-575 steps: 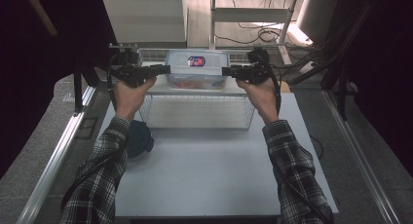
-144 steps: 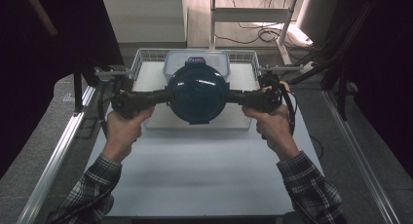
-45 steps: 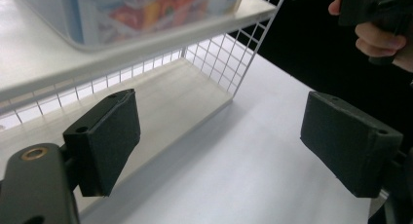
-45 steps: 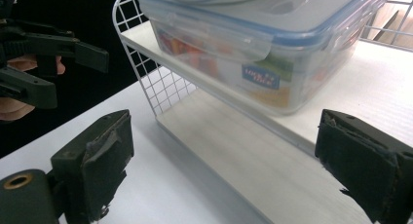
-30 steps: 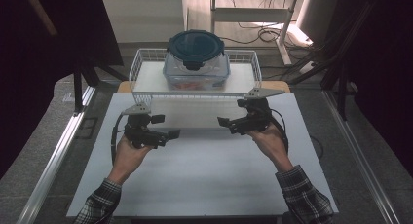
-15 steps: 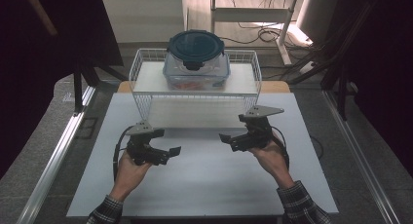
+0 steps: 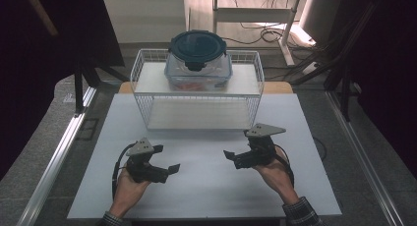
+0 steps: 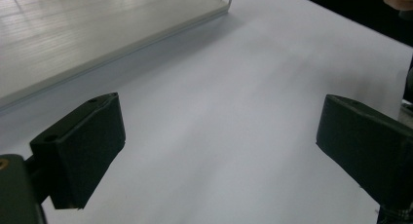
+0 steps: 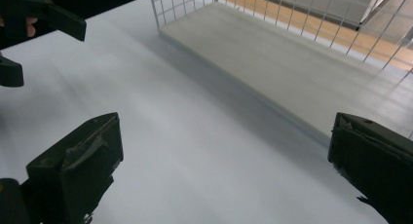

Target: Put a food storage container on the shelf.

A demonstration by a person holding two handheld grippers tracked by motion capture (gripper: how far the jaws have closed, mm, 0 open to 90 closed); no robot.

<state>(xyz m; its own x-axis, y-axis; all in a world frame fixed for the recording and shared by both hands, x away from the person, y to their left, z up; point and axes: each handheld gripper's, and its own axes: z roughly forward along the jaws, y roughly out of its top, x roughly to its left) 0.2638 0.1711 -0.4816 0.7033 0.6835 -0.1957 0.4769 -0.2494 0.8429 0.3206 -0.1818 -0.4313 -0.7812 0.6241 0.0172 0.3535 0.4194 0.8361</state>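
**Container shelved, both claws drawn back**

The round clear plastic container with the dark blue clip lid [image 7: 198,59] sat on the upper shelf of the white wire rack [image 7: 142,71], where both claws had lifted it moments before. The left claw [image 7: 169,169] and right claw [image 7: 230,156] had since withdrawn low over the smooth white bench [image 7: 206,186], each spread wide and empty. The placing looked finished. The matte black jaws were blocky.

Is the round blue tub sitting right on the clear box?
Touching. The high view shows the tub resting on the box, no gap between them.
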